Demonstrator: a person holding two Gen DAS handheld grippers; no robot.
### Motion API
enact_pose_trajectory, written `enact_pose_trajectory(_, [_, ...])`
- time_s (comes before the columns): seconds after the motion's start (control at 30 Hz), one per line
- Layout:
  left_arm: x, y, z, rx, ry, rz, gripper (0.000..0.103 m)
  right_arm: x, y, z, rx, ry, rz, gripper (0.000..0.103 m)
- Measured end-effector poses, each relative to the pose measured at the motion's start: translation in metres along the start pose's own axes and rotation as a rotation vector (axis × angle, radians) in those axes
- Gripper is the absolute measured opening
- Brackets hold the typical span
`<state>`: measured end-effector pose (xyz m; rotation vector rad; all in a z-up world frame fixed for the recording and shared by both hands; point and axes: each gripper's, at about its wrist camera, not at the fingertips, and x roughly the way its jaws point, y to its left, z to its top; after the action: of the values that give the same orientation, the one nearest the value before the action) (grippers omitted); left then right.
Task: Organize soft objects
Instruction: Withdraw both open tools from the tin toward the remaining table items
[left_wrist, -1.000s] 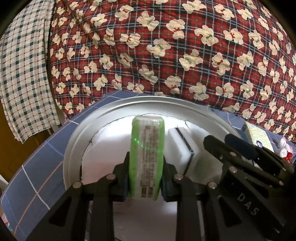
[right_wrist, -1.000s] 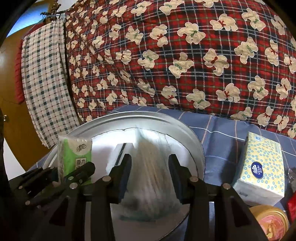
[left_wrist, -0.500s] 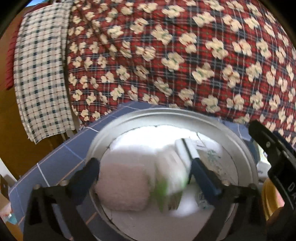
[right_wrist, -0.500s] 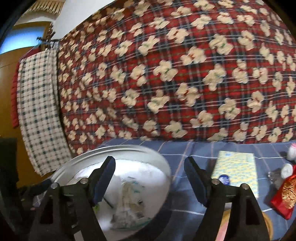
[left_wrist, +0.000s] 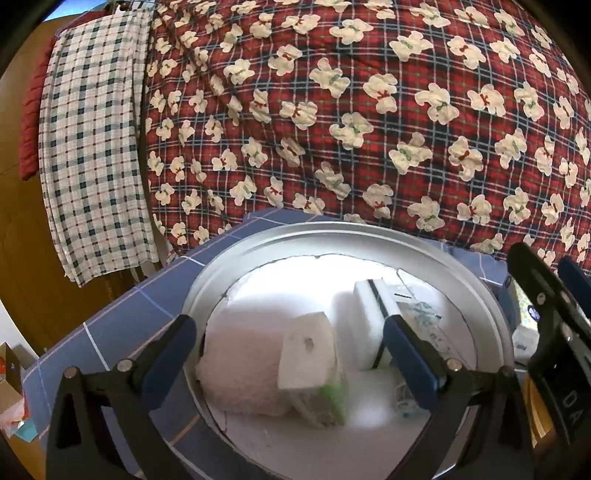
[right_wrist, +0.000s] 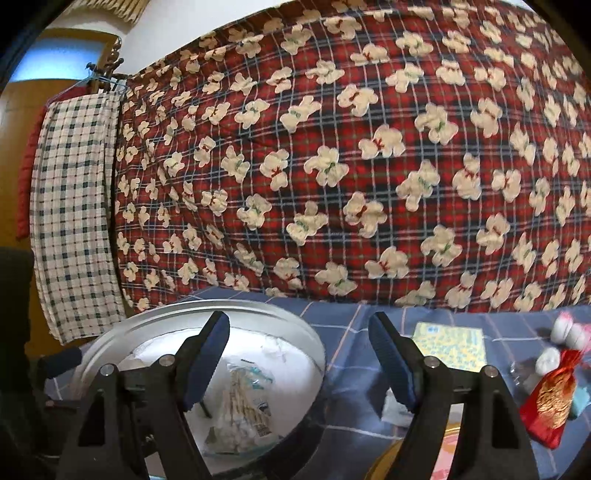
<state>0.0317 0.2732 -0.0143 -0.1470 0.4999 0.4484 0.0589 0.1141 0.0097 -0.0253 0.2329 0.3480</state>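
The left hand-held gripper (left_wrist: 288, 354) now stands with its blue-padded jaws spread wide and nothing pressed between them, whereas a second ago it was clamped on the green-and-white pack of tissues (left_wrist: 314, 373). That pack has been let go and lies tilted inside the round silver metal basin (left_wrist: 266, 240), its white end face turned toward the camera, leaning against a pale pink fluffy folded cloth (left_wrist: 240, 369) on its left. Behind it, toward the right of the basin, a white sponge block with a dark edge (left_wrist: 369, 325) stands where it stood before, and a clear plastic bag of cotton swabs (right_wrist: 240, 402) lies beside it on the white lining. The right hand-held gripper (right_wrist: 299, 362) also has its jaws apart and empty; a second ago they were closed around that clear bag, and since then the gripper has drawn back and lifted, so the bag now rests in the basin below and to the left of its fingers. The basin sits on a blue bedsheet with thin pale lines (right_wrist: 343, 332), in front of a red plaid quilt printed with cream bears (right_wrist: 332, 166). To the right on the sheet lie a yellow dotted pack of tissues (right_wrist: 448, 343) and a small red and gold pouch (right_wrist: 550, 398), well apart from the basin.
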Motion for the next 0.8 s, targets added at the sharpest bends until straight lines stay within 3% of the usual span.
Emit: enact_pose_trajectory(0.8, [-0.012, -0.007, -0.003, 0.029, -0.035, 0.004, 0.103, -0.014, -0.022, -0.002, 0.038, -0.007, -0.052, 0.08])
